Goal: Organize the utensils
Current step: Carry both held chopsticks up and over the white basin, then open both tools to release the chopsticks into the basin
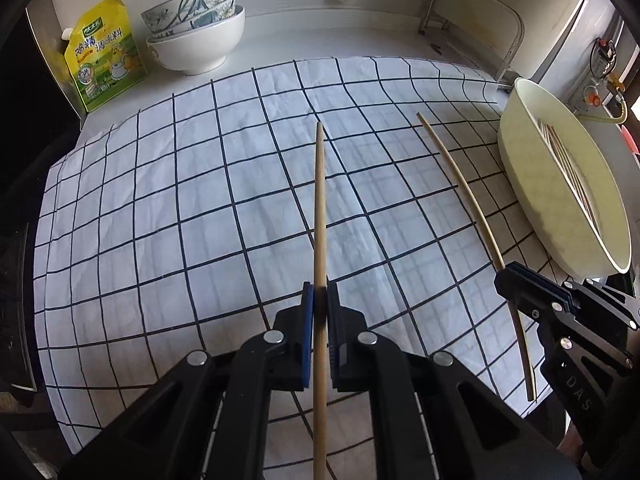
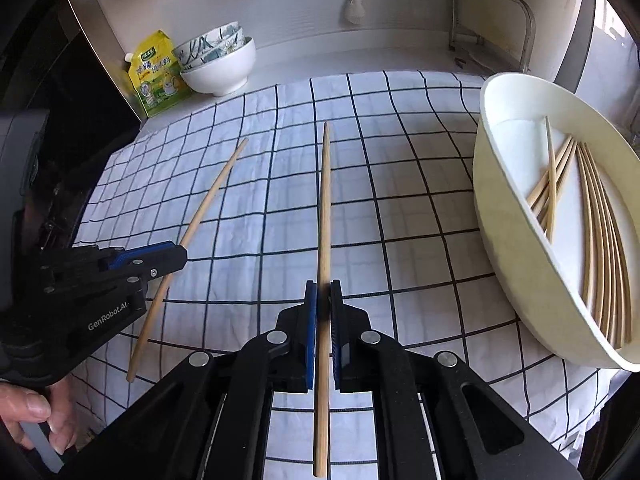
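I have the left gripper [image 1: 319, 300] with jaws clamped on one chopstick [image 1: 319, 216], held above the checked cloth [image 1: 180, 208]. The right gripper [image 2: 323, 296] has jaws clamped on a second chopstick [image 2: 325, 208], also above the cloth. The cream basin [image 2: 516, 240] sits at the cloth's right edge on the surface, with more chopsticks [image 2: 596, 240] lying inside. Stacked bowls [image 1: 200, 36] stand beyond the cloth's far left corner.

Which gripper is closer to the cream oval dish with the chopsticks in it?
Right. The right gripper is beside the cream oval dish, clamping a chopstick. The left gripper, clamping another chopstick, is farther away over the checked cloth.
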Available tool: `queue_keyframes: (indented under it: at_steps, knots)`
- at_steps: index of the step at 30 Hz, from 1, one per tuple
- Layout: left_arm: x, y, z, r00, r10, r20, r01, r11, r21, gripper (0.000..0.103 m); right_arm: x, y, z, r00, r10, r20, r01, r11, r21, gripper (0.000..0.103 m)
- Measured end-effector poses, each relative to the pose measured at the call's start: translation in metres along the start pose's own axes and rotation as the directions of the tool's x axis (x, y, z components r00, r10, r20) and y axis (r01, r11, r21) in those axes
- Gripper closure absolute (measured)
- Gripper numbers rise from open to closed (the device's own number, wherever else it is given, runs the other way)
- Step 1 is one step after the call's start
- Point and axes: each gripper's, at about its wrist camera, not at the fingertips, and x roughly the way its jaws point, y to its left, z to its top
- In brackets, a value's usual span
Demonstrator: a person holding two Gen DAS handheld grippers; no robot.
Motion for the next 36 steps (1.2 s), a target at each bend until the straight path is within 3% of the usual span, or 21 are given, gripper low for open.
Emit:
queue_keyframes:
  at_steps: [8, 17, 23, 28, 36]
  knots:
    - [-0.040, -0.037, 0.032, 0.995, -0.024, 0.096, 0.020, 0.999, 0.046, 0.096, -0.065, -0.025, 0.019, 0.993, 0.021, 0.113, -0.024, 1.000, 0.020, 0.097]
    - [-0.052, -0.142, 0.087, 0.974, -0.169, 0.151, 0.139, 0.971, 0.193, 0.096, -0.106, -0.126, 0.030, 0.977, -0.120, 0.179, 0.087, 0.980, 0.180, 0.097]
    - [-0.036, -0.216, 0.115, 0.957, -0.271, 0.106, 0.233, 0.932, 0.279, 0.096, -0.110, -0.191, 0.028, 0.968, -0.205, 0.142, 0.160, 0.947, 0.279, 0.097]
    - [-0.009, -0.256, 0.127, 0.960, -0.274, 0.057, 0.243, 0.916, 0.318, 0.096, -0.099, -0.228, 0.028, 0.973, -0.206, 0.106, 0.161, 0.930, 0.330, 0.097]
    - [0.018, -0.277, 0.136, 0.971, -0.239, 0.017, 0.221, 0.921, 0.320, 0.096, -0.076, -0.251, 0.029, 0.983, -0.172, 0.068, 0.138, 0.927, 0.349, 0.097]
